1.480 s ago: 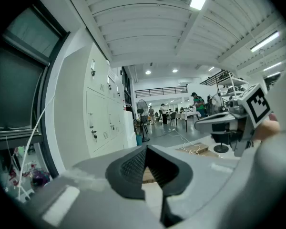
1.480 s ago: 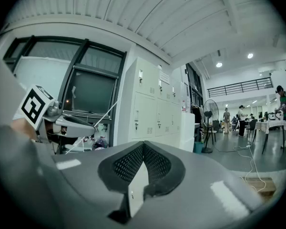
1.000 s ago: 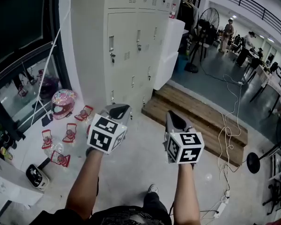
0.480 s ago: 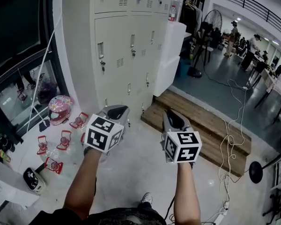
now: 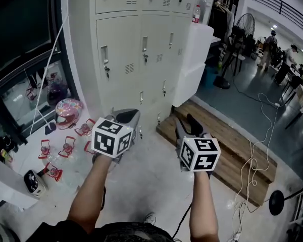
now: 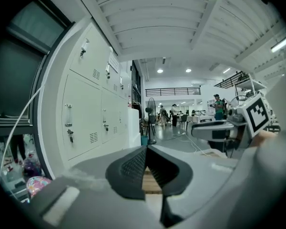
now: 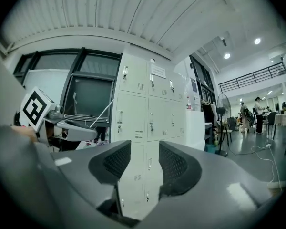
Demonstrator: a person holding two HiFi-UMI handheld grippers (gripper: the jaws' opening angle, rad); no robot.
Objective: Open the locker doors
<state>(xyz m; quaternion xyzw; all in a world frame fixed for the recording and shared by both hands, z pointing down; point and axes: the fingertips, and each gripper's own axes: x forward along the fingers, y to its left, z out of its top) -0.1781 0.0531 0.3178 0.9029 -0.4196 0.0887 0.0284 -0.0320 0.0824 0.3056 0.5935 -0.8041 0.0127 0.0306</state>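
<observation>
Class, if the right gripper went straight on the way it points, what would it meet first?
The right gripper would probably meet a lower locker door, framed by its fingers, which have just been opening, empty; nothing nearer shows.

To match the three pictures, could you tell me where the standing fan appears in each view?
Head view: standing fan at upper right, right of the lockers.
Left gripper view: fan at centre, just right of the lockers.
Right gripper view: fan right of centre, past the lockers.
Shared landmark: the lockers.
</observation>
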